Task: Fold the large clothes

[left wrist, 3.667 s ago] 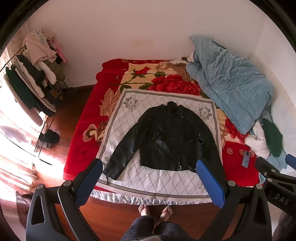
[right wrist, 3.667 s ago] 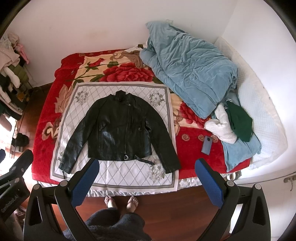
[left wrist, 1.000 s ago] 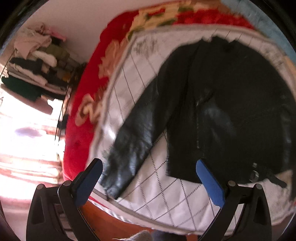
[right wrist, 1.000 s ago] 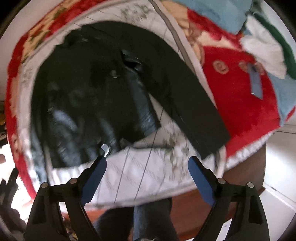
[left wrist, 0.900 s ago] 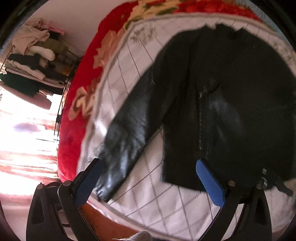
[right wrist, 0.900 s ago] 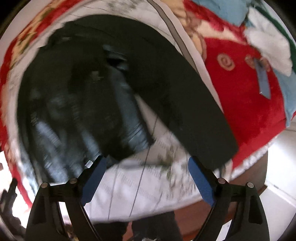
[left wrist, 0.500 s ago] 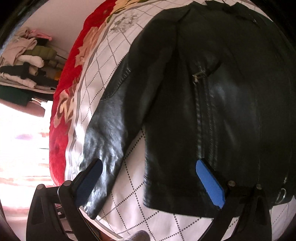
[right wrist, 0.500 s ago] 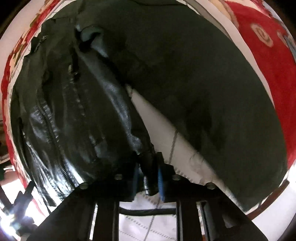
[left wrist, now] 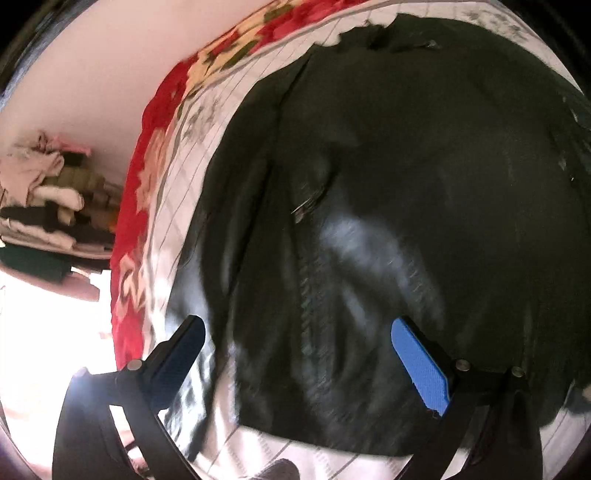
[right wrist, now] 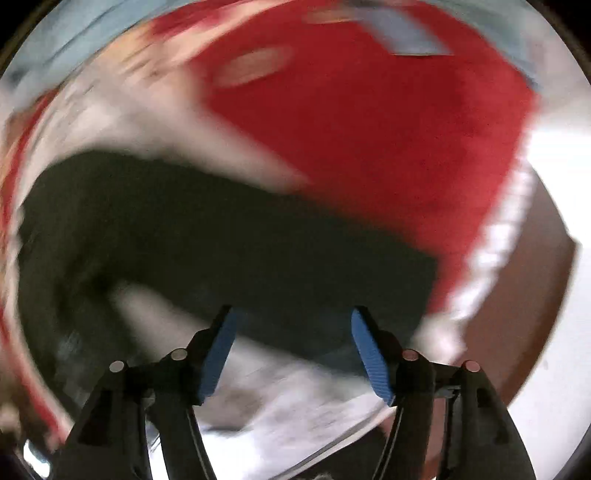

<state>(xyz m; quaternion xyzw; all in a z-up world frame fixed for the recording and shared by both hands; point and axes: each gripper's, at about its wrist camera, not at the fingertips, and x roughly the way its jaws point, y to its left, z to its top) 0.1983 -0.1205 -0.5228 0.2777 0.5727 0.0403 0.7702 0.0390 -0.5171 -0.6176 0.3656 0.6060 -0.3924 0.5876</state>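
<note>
A black leather jacket [left wrist: 388,192] lies flat on a white quilted sheet [left wrist: 192,122] and fills the left wrist view. My left gripper [left wrist: 299,354] hangs open close above the jacket's lower hem, its blue pads [left wrist: 421,369] wide apart and off the leather. In the blurred right wrist view the jacket's sleeve [right wrist: 221,236] runs across the bed. My right gripper [right wrist: 293,350] points down over the sleeve's near edge. Its jaws are opening and the pads [right wrist: 369,354] press on nothing.
A red floral blanket [right wrist: 369,129] lies under the sheet. A phone [right wrist: 406,33] rests on it and a blue duvet [right wrist: 74,37] lies behind. The bed's edge and wooden floor [right wrist: 517,314] are at the right. A laden clothes rack [left wrist: 44,206] stands left of the bed.
My right gripper, shut on the jacket's lower corner half a second ago, has let go and swung right over the sleeve. My left gripper has sunk closer to the jacket.
</note>
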